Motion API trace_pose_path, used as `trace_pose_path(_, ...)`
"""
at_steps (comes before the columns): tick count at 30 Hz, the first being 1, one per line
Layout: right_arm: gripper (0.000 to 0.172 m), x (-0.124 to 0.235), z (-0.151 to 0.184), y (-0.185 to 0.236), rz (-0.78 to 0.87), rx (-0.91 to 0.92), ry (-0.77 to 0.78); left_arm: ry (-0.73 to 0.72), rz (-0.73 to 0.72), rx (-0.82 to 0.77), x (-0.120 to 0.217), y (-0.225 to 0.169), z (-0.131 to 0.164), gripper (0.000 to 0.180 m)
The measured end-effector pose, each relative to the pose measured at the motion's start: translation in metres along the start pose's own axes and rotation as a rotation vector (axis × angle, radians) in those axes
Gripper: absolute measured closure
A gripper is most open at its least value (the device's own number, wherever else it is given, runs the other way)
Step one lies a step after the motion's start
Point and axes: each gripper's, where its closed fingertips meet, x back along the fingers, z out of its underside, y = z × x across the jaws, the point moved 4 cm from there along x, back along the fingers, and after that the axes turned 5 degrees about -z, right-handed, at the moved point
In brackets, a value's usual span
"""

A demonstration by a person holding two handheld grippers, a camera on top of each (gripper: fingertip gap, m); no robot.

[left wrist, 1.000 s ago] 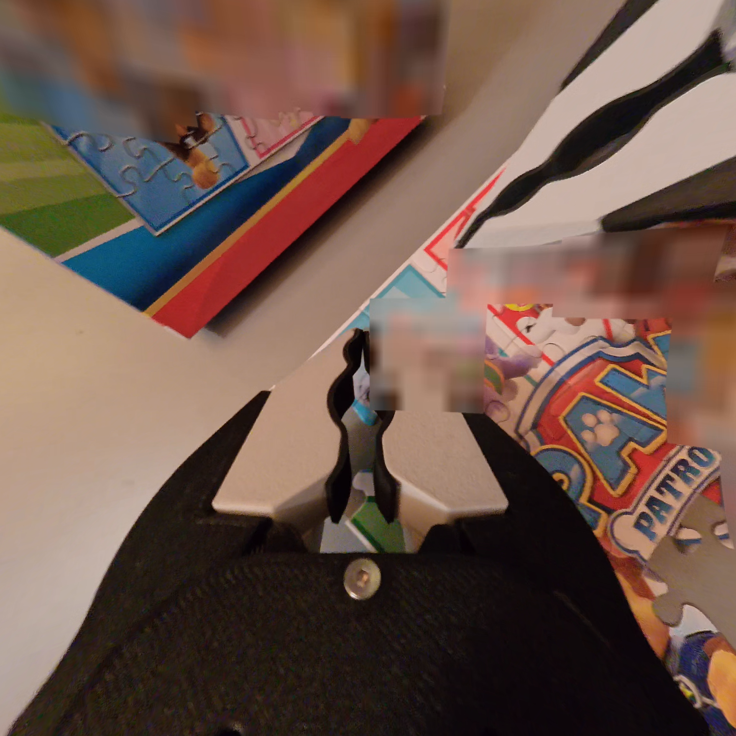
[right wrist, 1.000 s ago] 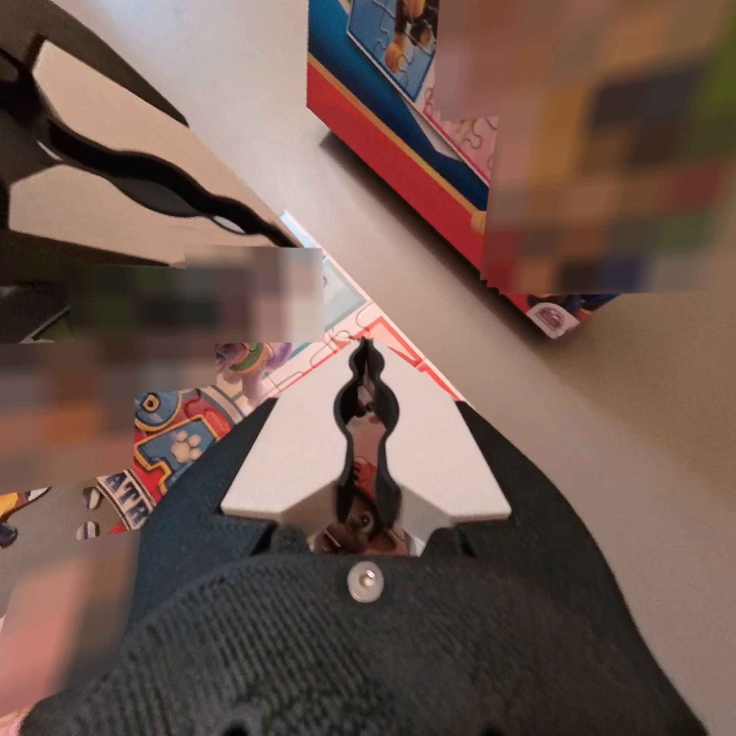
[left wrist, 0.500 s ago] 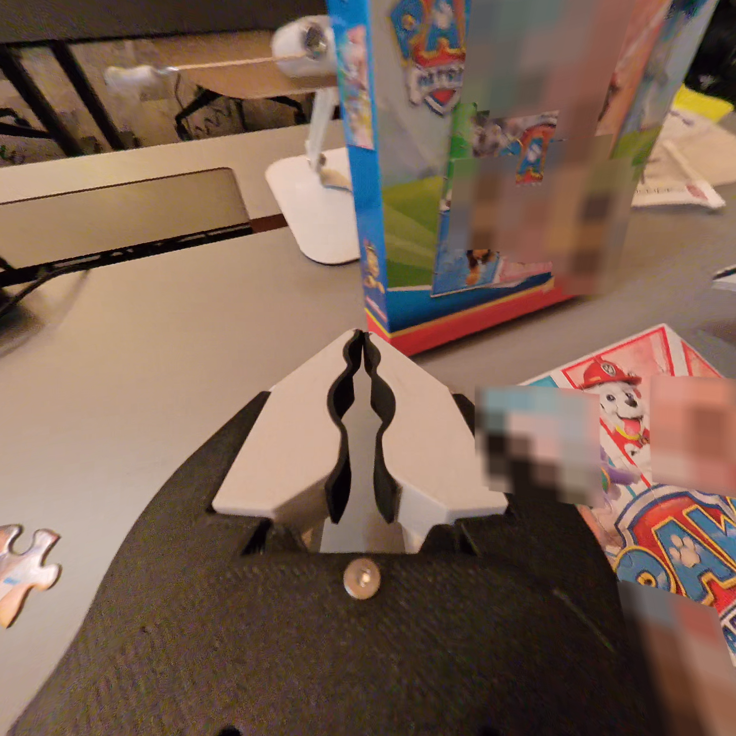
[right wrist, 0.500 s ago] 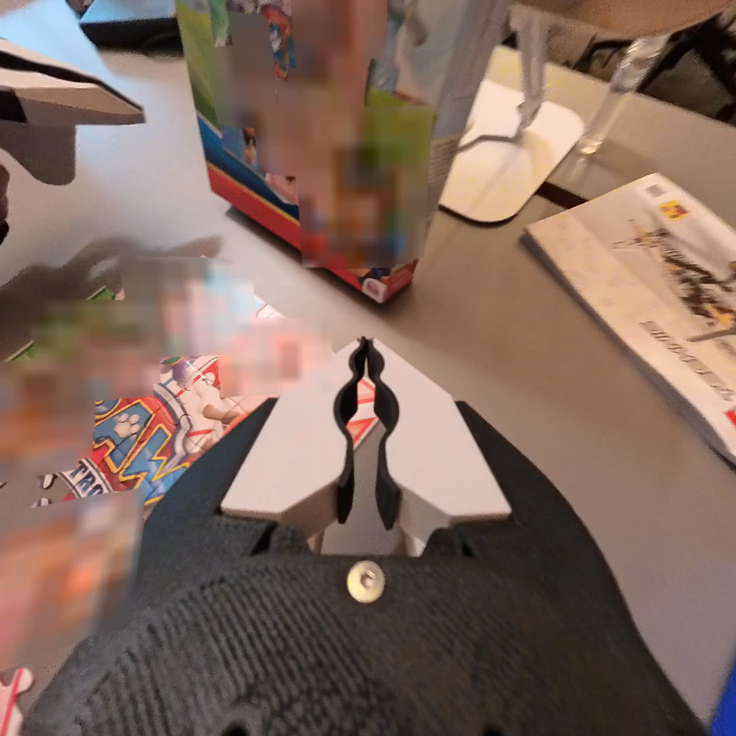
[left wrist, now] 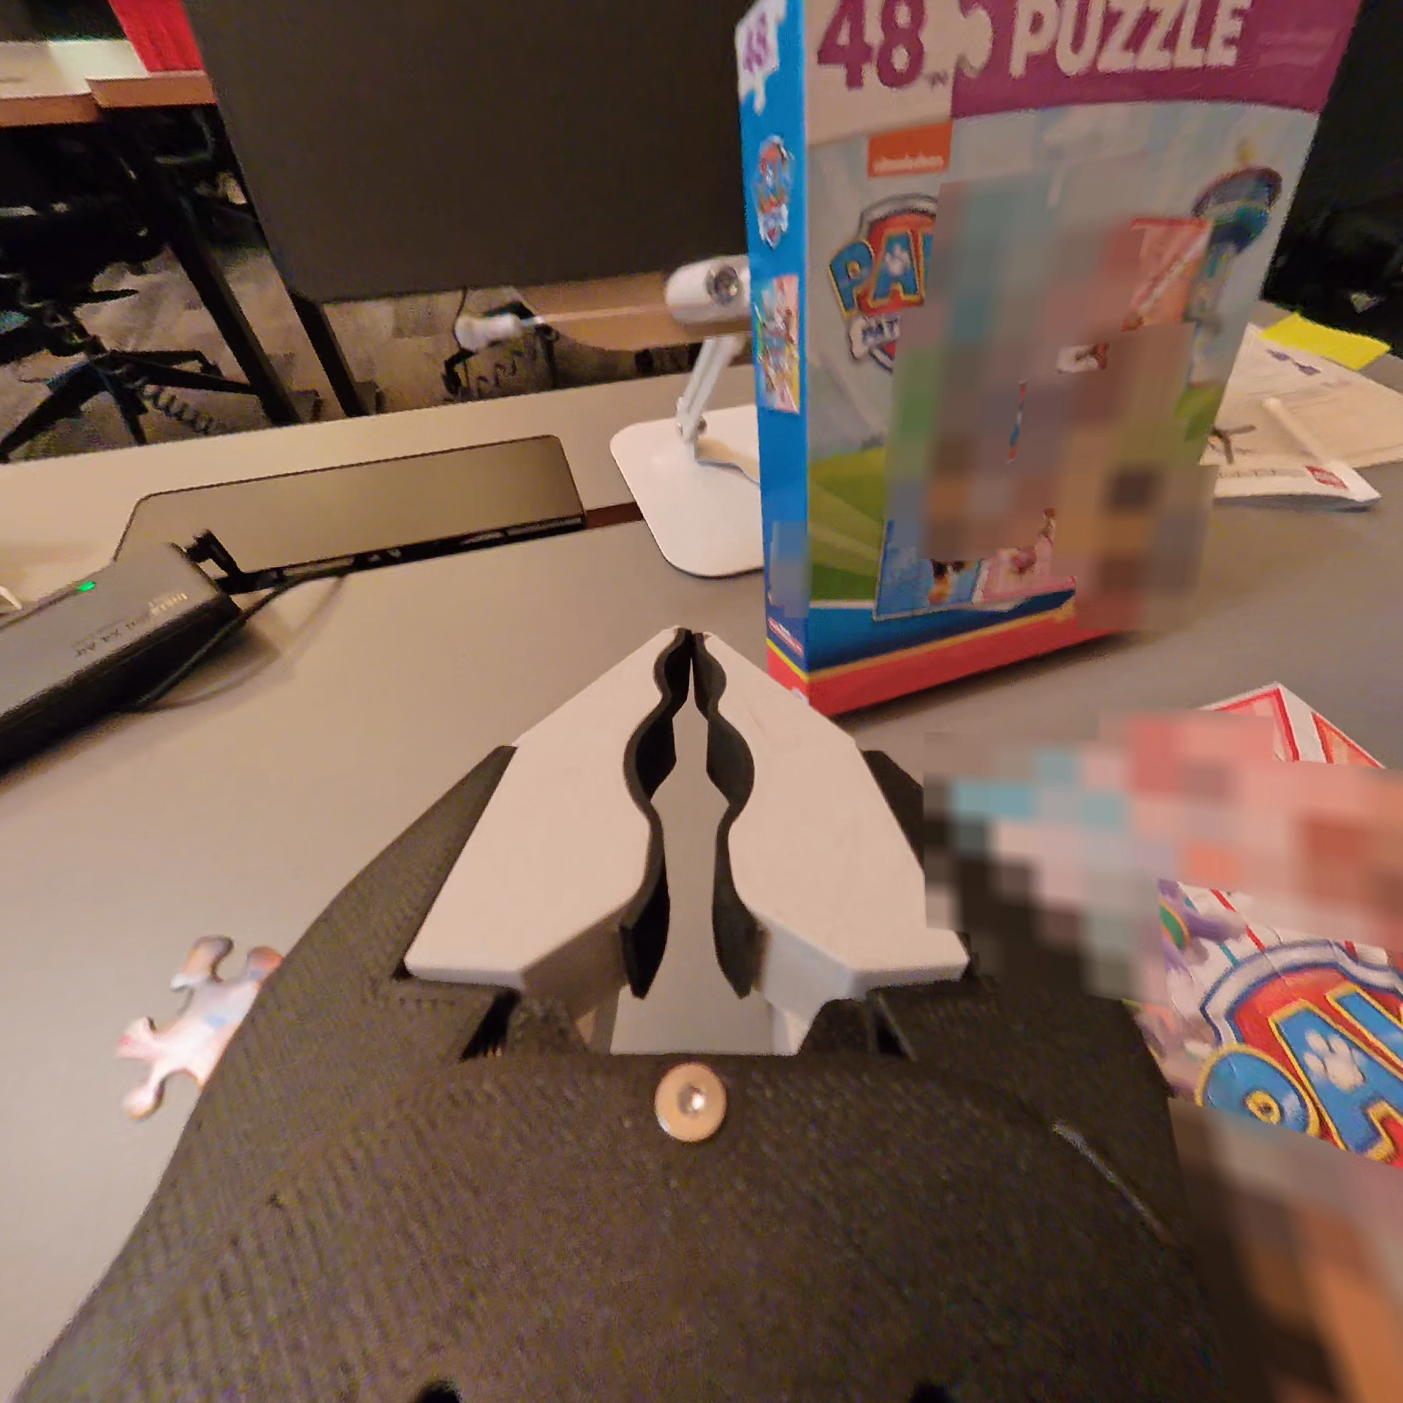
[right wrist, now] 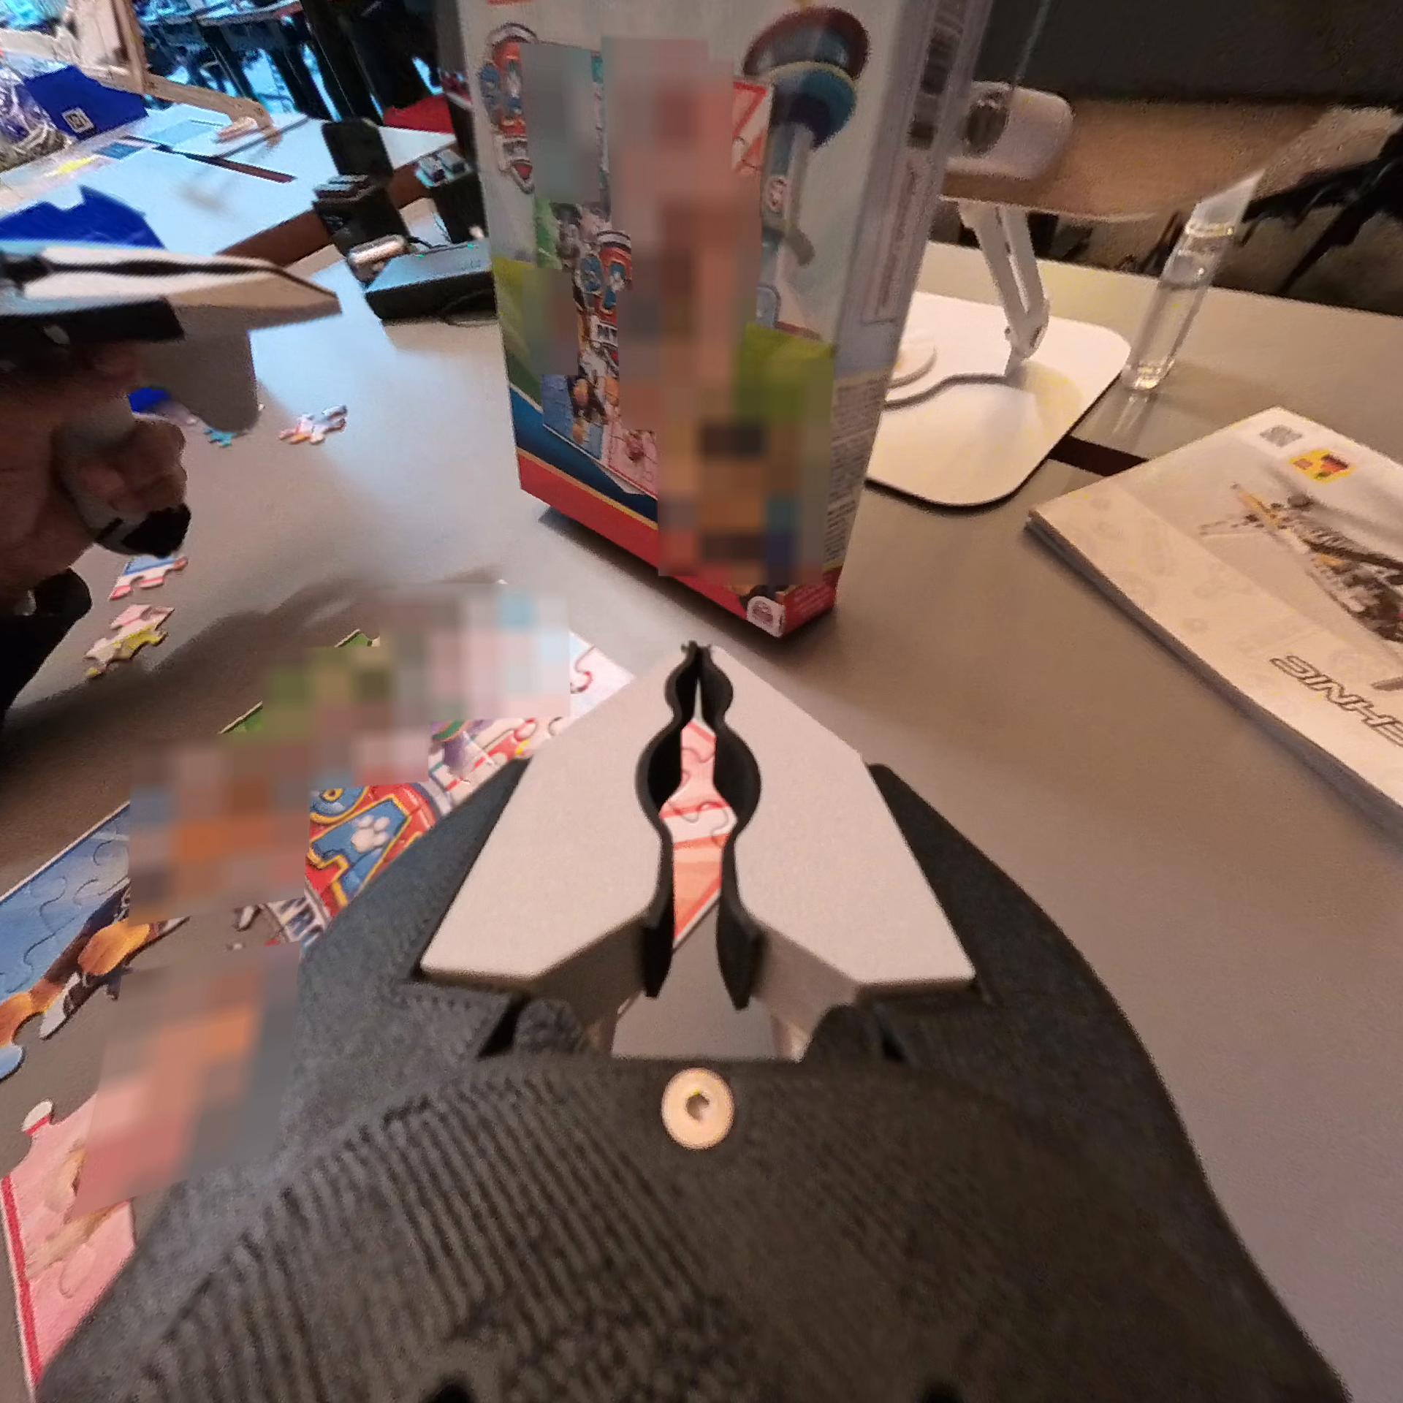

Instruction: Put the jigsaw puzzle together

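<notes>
My left gripper [left wrist: 692,645] is shut with nothing between its pads and is raised above the grey table [left wrist: 425,706], left of the upright puzzle box [left wrist: 987,379]. A loose puzzle piece [left wrist: 186,1017] lies at its lower left. My right gripper [right wrist: 700,660] is also shut with nothing held and hovers over the far right corner of the partly assembled jigsaw [right wrist: 364,827]. The jigsaw also shows in the left wrist view [left wrist: 1291,1048]. The left gripper [right wrist: 152,296], in a person's hand, shows at the left of the right wrist view. The puzzle box [right wrist: 683,319] stands just beyond my right fingertips.
Several loose pieces [right wrist: 137,630] lie left of the jigsaw. A white stand base [left wrist: 691,493] and a black power brick [left wrist: 99,638] sit behind. A booklet [right wrist: 1253,577] and a clear bottle [right wrist: 1177,304] are at the right. The gap from one gripper's tips to the other's is roughly 25 cm. From my left tips it is roughly 20 cm to the loose puzzle piece [left wrist: 186,1017]; from my right, 45 cm. My right wrist view [right wrist: 319,422] looks at it from another angle.
Both grippers lifted and tilted up from close over the jigsaw. The views now look across the table at the box. Both stayed shut.
</notes>
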Motion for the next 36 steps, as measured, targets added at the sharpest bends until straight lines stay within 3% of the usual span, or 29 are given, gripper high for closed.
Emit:
trace_pose_path(4, 0.172, 0.003, 0.012, 0.021, -0.009, 0.037, 0.018, 0.039, 0.073, -0.023, 0.025, -0.021, 0.027, 0.180)
trace_pose_path(8, 0.172, 0.006, 0.020, 0.030, -0.002, 0.066, 0.025, -0.021, 0.039, -0.042, 0.051, -0.020, 0.033, 0.180)
trace_pose_path(14, 0.172, 0.001, 0.025, 0.030, -0.025, 0.043, 0.024, 0.007, 0.251, 0.156, 0.048, -0.029, 0.040, 0.180)
trace_pose_path(36, 0.170, -0.003, 0.019, 0.043, -0.062, 0.070, -0.026, 0.136, 0.290, 0.031, 0.043, -0.051, 0.056, 0.180)
